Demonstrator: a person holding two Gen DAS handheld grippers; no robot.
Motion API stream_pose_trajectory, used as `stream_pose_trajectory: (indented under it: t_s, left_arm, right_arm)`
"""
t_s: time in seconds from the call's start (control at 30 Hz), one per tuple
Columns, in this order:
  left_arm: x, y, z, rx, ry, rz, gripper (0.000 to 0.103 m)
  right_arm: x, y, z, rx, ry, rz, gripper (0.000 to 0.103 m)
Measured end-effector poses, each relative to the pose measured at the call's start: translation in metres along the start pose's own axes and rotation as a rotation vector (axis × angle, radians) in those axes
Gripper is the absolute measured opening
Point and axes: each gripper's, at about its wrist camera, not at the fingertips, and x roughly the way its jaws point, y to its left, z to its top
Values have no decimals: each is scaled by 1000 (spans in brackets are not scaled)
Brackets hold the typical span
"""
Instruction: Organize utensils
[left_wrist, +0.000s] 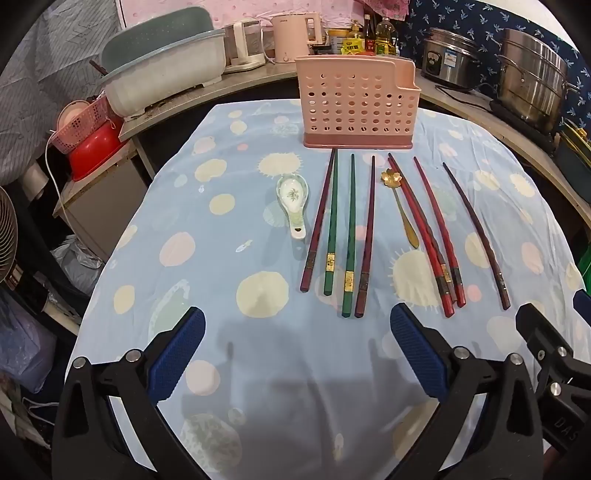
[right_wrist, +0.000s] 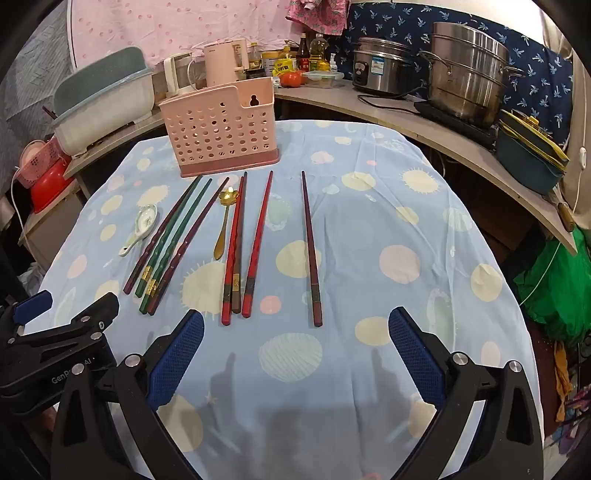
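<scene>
A pink perforated utensil holder (left_wrist: 356, 103) (right_wrist: 221, 136) stands at the far side of the blue spotted tablecloth (left_wrist: 221, 206) (right_wrist: 369, 221). In front of it lie several chopsticks: green ones (left_wrist: 350, 236) (right_wrist: 173, 236), dark red-brown ones (left_wrist: 476, 236) (right_wrist: 311, 251) and bright red ones (left_wrist: 437, 232) (right_wrist: 257, 247). A white ceramic spoon (left_wrist: 293, 197) (right_wrist: 142, 225) lies at their left. A gold spoon (left_wrist: 400, 206) (right_wrist: 223, 221) lies among them. My left gripper (left_wrist: 297, 325) is open and empty, near the table's front. My right gripper (right_wrist: 295, 326) is open and empty, beside it.
A counter (left_wrist: 258, 79) (right_wrist: 424, 118) curves behind the table with a dish tub (left_wrist: 162, 74), kettles (right_wrist: 225, 62), bottles, a rice cooker (right_wrist: 384, 66) and a steel pot (right_wrist: 469, 70). A red bowl and pink basket (left_wrist: 88, 140) sit at the left.
</scene>
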Motion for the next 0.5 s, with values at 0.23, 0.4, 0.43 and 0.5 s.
stream_pose_trajectory:
  t_s: [0.23, 0.4, 0.43, 0.5]
  left_arm:
    - [0, -1, 0, 4, -2, 15, 96]
    - [-1, -2, 0, 0, -4, 11, 96]
    - [-1, -2, 0, 0, -4, 11, 96]
    - [-2, -1, -2, 0, -3, 13, 96]
  right_arm:
    - [-1, 1, -1, 1, -1, -2, 96]
    - [-1, 1, -1, 1, -1, -2, 96]
    - [-1, 1, -1, -2, -3, -3, 96]
    - [-1, 1, -1, -2, -3, -3, 96]
